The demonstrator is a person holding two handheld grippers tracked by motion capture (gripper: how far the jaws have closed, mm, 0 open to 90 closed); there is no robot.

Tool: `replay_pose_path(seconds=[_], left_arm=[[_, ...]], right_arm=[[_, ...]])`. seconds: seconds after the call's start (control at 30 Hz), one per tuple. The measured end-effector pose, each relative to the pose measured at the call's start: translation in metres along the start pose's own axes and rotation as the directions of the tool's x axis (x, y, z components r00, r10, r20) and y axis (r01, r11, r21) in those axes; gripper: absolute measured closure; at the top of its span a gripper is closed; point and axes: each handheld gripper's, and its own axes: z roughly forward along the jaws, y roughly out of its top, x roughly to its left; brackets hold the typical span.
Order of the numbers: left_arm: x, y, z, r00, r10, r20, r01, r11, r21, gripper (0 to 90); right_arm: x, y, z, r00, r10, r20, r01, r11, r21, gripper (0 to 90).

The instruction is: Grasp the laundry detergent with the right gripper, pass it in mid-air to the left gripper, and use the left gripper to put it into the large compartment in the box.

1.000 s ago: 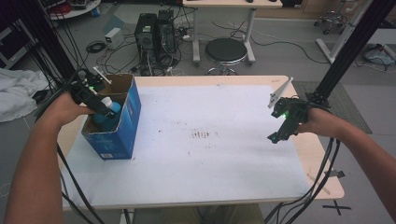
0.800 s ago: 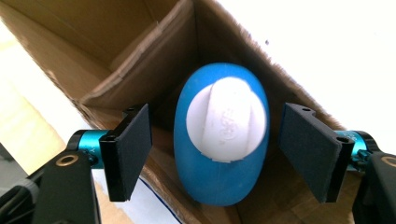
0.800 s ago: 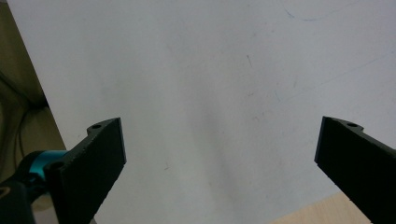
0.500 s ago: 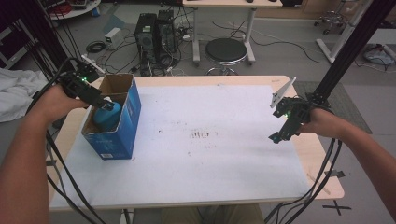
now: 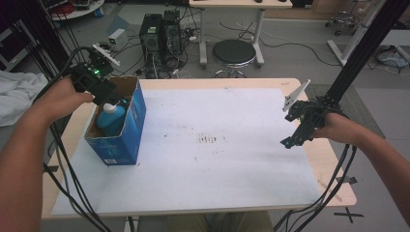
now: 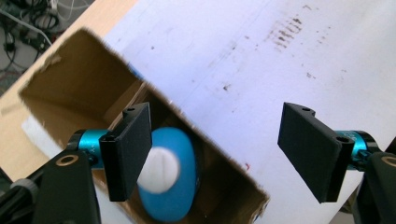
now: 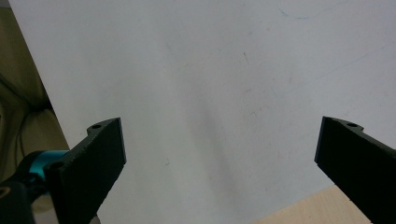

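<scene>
Both tongs (image 5: 104, 89) (image 5: 290, 140) spread, empty, over white table sheet (image 5: 217, 159); cluttered workshop floor behind.

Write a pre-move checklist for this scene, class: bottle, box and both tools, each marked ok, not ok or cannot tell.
1. Blue bottle upright inside the box: ok.
2. Bottle's white cap on: ok.
3. Left tool open, nothing between its jaws, above the box: ok.
4. Right tool open, holding nothing, over the white sheet: ok.
5. Box standing upright at the sheet's left edge: ok.
6. Bottle full or not: cannot tell.
</scene>
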Motion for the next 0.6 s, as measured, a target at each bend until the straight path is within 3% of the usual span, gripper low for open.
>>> replay_pose_path(seconds=[0.17,0.27,0.37,0.5,0.6], left_arm=[[-0.014,0.017,0.010,0.9978,0.062,0.020,-0.063,0.9976,0.028,26.1],[-0.022,0.027,0.018,0.9934,0.098,0.060,-0.100,0.9948,0.020,26.1],[-0.029,0.037,0.029,0.9898,0.121,0.074,-0.124,0.9915,0.038,26.2],[-0.041,0.051,0.043,0.9810,0.160,0.109,-0.166,0.9852,0.044,26.2],[-0.047,0.061,0.053,0.9708,0.200,0.132,-0.207,0.9772,0.044,26.1]], right_arm=[[0.001,0.001,0.000,1.0000,-0.002,0.001,0.002,1.000,-0.004,0.9],[0.001,0.001,-0.001,1.0000,0.000,0.003,0.000,1.000,-0.005,0.9],[0.001,0.001,-0.001,1.0000,0.001,0.004,-0.001,1.000,-0.004,0.9],[0.002,0.002,-0.001,1.0000,0.002,0.003,-0.002,1.000,-0.004,0.9],[0.002,0.004,0.000,1.0000,-0.001,0.001,0.001,1.000,-0.005,0.9]])
